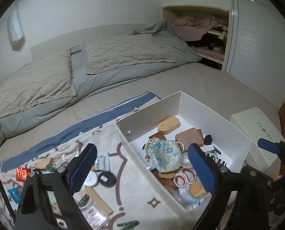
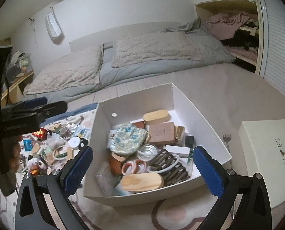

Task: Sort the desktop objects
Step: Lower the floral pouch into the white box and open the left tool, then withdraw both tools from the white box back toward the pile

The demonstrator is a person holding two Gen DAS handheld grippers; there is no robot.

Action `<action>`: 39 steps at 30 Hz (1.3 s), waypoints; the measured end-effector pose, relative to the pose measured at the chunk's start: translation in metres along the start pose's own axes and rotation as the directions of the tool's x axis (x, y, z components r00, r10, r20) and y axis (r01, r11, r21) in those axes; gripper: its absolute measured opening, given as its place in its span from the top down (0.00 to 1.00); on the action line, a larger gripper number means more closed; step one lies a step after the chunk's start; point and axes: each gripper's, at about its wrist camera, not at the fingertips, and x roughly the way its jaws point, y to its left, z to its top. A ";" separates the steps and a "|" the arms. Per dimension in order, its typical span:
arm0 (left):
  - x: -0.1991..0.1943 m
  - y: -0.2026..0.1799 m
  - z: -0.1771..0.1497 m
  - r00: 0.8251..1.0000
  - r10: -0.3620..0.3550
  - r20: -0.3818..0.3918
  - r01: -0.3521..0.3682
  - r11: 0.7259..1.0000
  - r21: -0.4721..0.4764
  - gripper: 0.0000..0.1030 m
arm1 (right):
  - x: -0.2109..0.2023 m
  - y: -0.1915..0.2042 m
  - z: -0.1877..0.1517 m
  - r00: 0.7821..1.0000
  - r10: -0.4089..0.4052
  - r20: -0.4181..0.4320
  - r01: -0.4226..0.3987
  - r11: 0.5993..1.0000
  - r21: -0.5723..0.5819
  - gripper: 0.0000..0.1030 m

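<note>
A white open box (image 1: 236, 128) (image 2: 99, 126) sits on a patterned cloth on the bed. It holds a floral pouch (image 1: 164, 157) (image 2: 128, 138), wooden oval cases (image 1: 168, 125) (image 2: 142, 182), scissors with orange handles (image 1: 184, 177) (image 2: 133, 167) and several other items. A heap of small objects (image 1: 96, 176) (image 2: 56, 145) lies on the cloth left of the box. My left gripper (image 1: 142, 166) is open and empty above the box's left wall. My right gripper (image 2: 142, 166) is open and empty over the box's near end.
A closed white shoe-box lid (image 1: 257, 134) (image 2: 267, 153) lies right of the box. A metal fork (image 2: 227, 143) lies between them. Pillows and a grey duvet (image 1: 104, 61) fill the far bed. An open wardrobe (image 2: 238, 30) stands at the back right.
</note>
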 end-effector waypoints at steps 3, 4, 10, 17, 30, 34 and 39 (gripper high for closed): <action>-0.013 0.012 -0.005 1.000 -0.004 -0.010 0.004 1.000 -0.020 0.04 | -0.005 0.011 0.002 1.000 0.011 0.001 -0.011 1.000 0.000 0.00; -0.019 0.016 -0.007 1.000 -0.002 -0.008 0.002 1.000 -0.025 0.03 | -0.008 0.015 0.003 1.000 0.014 0.006 -0.014 1.000 -0.006 0.00; -0.062 0.040 -0.021 0.997 0.065 0.049 -0.064 0.997 -0.034 0.01 | -0.025 0.040 0.003 0.998 0.019 0.059 -0.016 0.999 -0.041 0.00; -0.108 0.073 -0.048 0.986 0.116 0.117 -0.106 0.991 -0.085 0.00 | -0.036 0.066 -0.001 0.992 0.066 0.105 -0.060 0.997 -0.057 0.00; -0.172 0.122 -0.103 0.941 0.289 0.173 -0.260 0.950 -0.176 0.00 | -0.052 0.120 -0.019 0.979 0.141 0.150 -0.121 0.984 -0.132 0.00; -0.185 0.138 -0.123 0.926 0.340 0.162 -0.307 0.931 -0.196 0.00 | -0.051 0.137 -0.027 0.976 0.160 0.146 -0.137 0.978 -0.155 0.00; -0.197 0.152 -0.148 0.909 0.388 0.154 -0.350 0.908 -0.229 0.00 | -0.050 0.151 -0.038 0.973 0.179 0.145 -0.153 0.973 -0.174 0.00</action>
